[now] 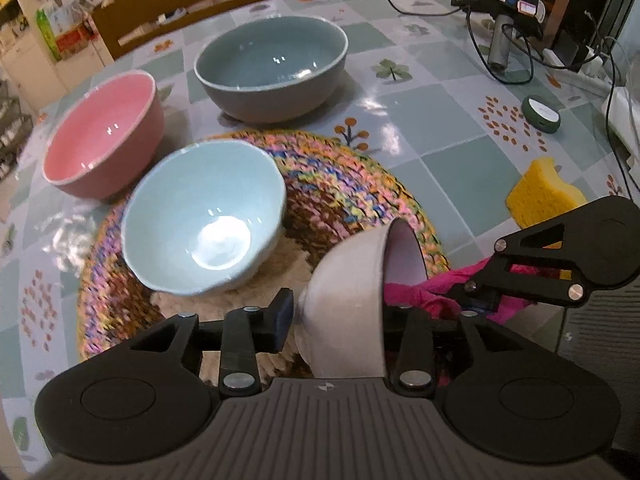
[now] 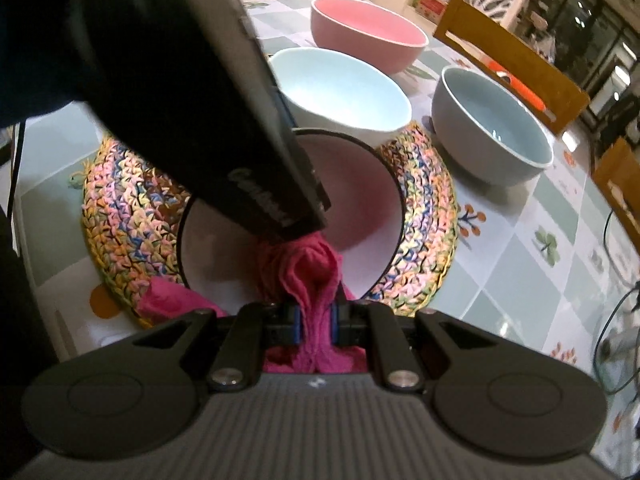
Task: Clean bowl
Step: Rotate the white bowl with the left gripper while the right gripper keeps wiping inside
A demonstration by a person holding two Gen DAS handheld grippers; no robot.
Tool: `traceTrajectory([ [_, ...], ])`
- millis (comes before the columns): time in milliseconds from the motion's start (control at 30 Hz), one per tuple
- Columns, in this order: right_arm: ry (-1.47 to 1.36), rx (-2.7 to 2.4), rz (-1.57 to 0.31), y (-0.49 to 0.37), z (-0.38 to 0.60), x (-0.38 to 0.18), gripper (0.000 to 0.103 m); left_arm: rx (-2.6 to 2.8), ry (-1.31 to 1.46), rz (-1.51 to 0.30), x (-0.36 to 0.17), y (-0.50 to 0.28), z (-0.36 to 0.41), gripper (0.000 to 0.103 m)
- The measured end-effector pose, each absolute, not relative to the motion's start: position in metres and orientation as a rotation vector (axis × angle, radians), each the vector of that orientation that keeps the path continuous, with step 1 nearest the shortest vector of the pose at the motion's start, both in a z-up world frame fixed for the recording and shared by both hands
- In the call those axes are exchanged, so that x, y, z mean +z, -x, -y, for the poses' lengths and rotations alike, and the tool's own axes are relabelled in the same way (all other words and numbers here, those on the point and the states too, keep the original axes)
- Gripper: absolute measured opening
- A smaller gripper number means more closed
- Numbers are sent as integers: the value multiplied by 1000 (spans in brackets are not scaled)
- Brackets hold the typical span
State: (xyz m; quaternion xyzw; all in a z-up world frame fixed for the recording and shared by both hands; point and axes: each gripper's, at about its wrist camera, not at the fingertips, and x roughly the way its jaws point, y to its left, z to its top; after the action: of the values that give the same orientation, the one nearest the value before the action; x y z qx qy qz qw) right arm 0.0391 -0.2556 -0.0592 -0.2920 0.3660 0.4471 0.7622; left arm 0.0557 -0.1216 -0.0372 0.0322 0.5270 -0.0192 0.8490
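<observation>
The left gripper grips the white bowl by its wall, holding it tipped on its side above the woven mat, mouth toward the right gripper. The right gripper is clamped on a magenta cloth that reaches into the bowl's mouth. Beyond the white bowl, a light blue bowl sits on the mat, with a pink bowl and a grey-blue bowl past the mat's edge.

A small white ceramic bowl is lying tipped on its side, its opening facing a crumpled magenta cloth that is reaching inside.
</observation>
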Motion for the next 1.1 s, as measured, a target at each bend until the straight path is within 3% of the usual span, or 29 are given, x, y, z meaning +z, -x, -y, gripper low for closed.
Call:
traceTrajectory([
  [400,468,970,-890,-50,276,-54,14,-34,-36,-1132,-43,-50,122,42],
  [833,294,1001,-979,-58,295,-45,13,47,-58,-1080,-35,-45,113,32],
  [933,236,1052,-1000,-63,217,-95,13,60,-89,-1070,-32,-44,114,33],
  [1100,260,1074,-975,-61,212,-93,13,74,-121,-1082,-33,-45,109,27],
])
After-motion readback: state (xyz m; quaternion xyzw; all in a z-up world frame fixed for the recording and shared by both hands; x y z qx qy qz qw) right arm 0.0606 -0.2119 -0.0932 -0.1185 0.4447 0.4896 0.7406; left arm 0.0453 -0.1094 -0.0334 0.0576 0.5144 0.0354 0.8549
